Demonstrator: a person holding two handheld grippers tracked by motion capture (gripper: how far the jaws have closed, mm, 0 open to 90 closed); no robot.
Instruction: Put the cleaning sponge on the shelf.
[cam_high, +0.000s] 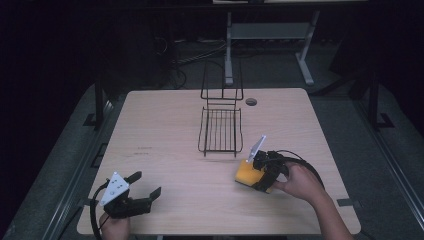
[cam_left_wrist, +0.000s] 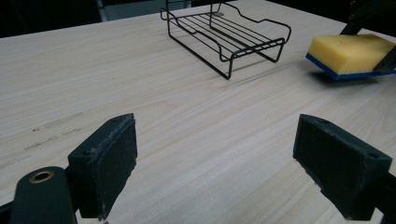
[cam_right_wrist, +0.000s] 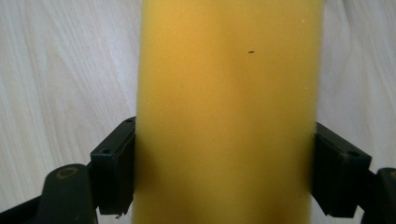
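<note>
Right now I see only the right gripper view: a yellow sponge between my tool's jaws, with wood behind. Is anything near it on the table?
Observer: A black wire rack stands beyond the sponge, slightly to its left, not touching it.
Operator: Is the sponge all yellow?
Observer: No, its underside is blue in the left gripper view.
Operator: And the left tool?
Observer: The left tool is open, holding nothing, near the front left corner of the table.

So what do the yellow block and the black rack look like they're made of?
The yellow block looks like soft matte foam, a sponge with a thin blue scrub layer underneath. The black rack looks like thin bent metal wire with a dark coating, though the coating type is unclear.
</note>
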